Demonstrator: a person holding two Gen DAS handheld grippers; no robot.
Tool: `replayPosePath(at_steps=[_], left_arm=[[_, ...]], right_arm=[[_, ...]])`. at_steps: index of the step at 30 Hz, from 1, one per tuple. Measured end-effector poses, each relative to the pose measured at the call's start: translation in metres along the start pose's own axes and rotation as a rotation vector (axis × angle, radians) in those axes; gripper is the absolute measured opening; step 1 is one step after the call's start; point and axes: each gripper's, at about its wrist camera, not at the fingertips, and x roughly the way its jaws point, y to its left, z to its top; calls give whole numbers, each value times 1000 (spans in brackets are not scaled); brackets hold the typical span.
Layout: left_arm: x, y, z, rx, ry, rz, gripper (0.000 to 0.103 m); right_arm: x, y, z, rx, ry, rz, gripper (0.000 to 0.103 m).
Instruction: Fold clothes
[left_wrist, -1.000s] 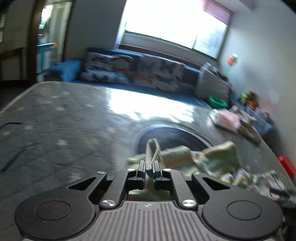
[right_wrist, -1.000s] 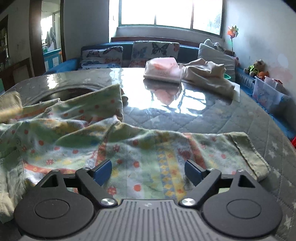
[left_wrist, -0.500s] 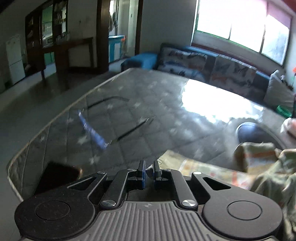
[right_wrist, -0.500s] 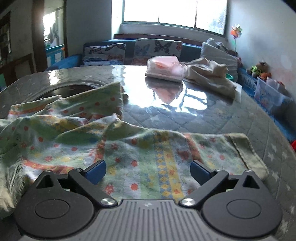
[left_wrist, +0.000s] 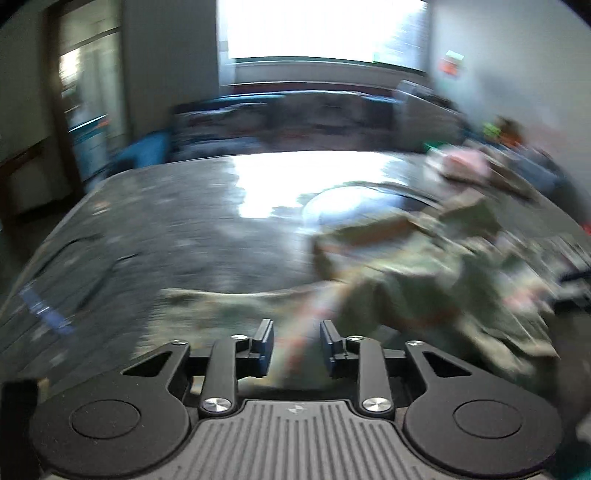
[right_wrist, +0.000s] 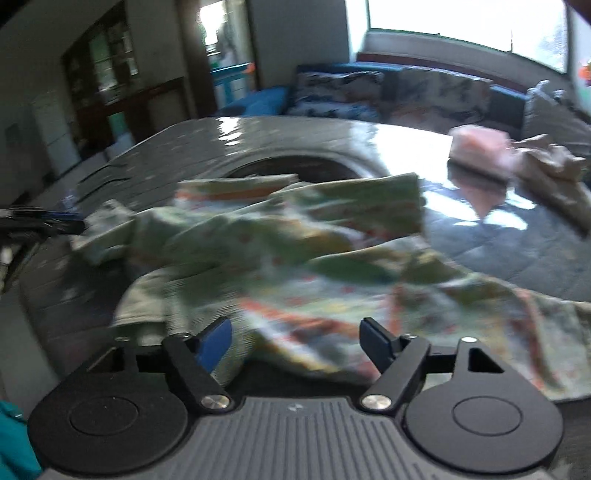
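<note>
Left gripper: jaws have just been opening, parted, pinching nothing; cloth lies below the gap.
Right gripper: jaws have just been closing, spread wide, empty.
Garment: rumpled on the table, reaching its near edge.
Risk: pinching bunched layers, likely a crooked fold.

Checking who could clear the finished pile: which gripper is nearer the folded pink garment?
Right. The folded pink garment lies past the right gripper, over the patterned cloth; the left gripper sits farther across it.

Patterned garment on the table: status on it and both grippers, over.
Left gripper just opened, pads clear of cloth. Right gripper open, closing in, nothing pinched. Patterned garment rumpled, unfolded on table. Pink folded stack far off, clear.
</note>
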Motion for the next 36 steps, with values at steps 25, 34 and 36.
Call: replayPosePath(at_steps=[25,34,36], left_arm=[[-11,-36,-9,274,-56,-79,6],[-39,-38,-32,405,-11,-161,5],[-41,-39,-39,443,15,-176,5]], right_arm=[[-20,27,-8,-62,64,95,3],[-48,33,-20,-236,209,131,4],[-52,33,-20,-262,217,127,8]])
